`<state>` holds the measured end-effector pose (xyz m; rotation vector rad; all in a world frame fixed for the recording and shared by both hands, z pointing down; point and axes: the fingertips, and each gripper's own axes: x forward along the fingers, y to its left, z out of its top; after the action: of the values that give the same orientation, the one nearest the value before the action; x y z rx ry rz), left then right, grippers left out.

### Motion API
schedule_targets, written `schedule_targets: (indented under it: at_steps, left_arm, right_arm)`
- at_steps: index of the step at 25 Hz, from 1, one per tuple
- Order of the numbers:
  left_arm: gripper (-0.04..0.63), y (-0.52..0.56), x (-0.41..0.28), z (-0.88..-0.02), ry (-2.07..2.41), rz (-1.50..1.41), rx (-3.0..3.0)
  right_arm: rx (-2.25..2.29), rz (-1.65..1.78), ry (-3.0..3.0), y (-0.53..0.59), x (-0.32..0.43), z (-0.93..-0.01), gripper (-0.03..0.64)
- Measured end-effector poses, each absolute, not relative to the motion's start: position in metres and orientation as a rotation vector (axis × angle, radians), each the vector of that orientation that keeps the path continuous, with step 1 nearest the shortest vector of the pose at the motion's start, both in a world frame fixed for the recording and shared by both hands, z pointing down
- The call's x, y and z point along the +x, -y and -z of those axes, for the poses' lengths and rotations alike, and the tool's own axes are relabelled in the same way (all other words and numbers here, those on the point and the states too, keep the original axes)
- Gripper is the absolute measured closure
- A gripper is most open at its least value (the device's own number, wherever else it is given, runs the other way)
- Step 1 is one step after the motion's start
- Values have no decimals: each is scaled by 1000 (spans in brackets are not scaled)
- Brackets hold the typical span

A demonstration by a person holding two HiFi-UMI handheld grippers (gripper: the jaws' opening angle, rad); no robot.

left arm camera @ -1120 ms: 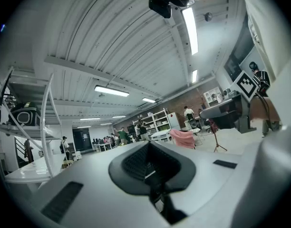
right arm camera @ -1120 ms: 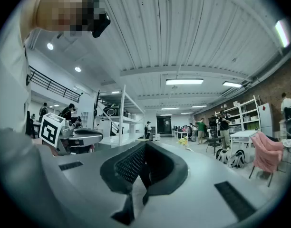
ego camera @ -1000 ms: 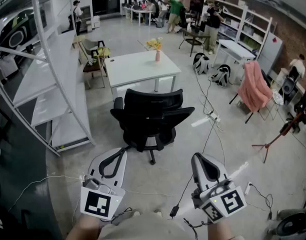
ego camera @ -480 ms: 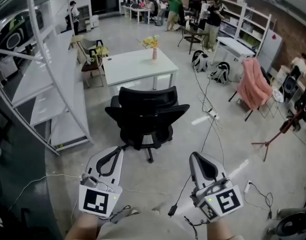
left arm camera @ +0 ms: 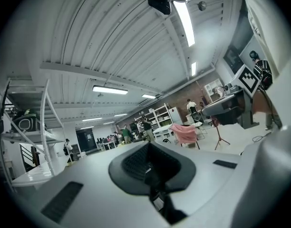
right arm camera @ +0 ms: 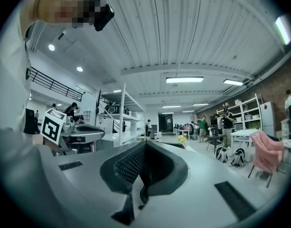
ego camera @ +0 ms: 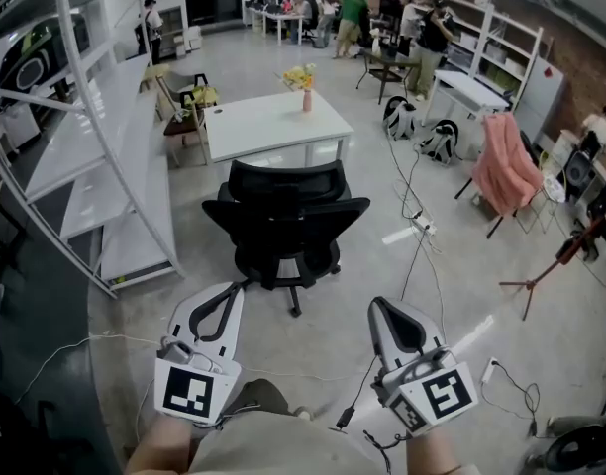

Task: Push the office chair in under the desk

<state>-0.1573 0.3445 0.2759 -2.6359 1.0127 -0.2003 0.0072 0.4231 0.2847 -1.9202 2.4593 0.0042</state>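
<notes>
Two grippers are held low in front of the person. The left gripper [ego camera: 227, 303] is at 7 o'clock in the head view and the right gripper [ego camera: 390, 315] is at 5 o'clock. The fingers [left arm camera: 136, 161] of each one are clenched tight with nothing between them. That is fine, because this job needs a push and not a grab.

The black office chair [ego camera: 283, 221] stands on the floor at 12 o'clock from the grippers, with its back turned to the person. It is not touching them yet. The white bench [ego camera: 268, 122] is past the chair, also at 12 o'clock, and there is bare floor between the two. So the chair is not tucked in yet.

I think the best way is to put both shut grippers flat on the top of the chair back, one on each side. Then walk it straight to 12 o'clock, slowly. Pushing on one side only would likely make the chair spin on its wheels.

Watch the cable [ego camera: 414, 228] on the floor at 3 o'clock from the chair, and the white rack [ego camera: 105, 156] at 9 o'clock. Stop gently, or the vase of flowers [ego camera: 305, 85] on the bench may shake.
</notes>
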Motion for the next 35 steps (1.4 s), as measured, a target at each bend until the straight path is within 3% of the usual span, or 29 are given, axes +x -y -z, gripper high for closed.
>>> schedule_targets:
  at_steps: [20, 24, 35]
  left_arm:
    - [586, -249, -150, -310, -1013, 336, -2624]
    - [548, -219, -145, -324, -991, 411, -2599]
    - [437, -127, -114, -383, -818, 717, -2553]
  right_arm:
    - [-2012, -30, -2561, -329, 36, -310, 611]
    - [-2027, -13, -2637, -296, 42, -325, 609]
    - [-2058, 28, -2943, -201, 49, -376, 500]
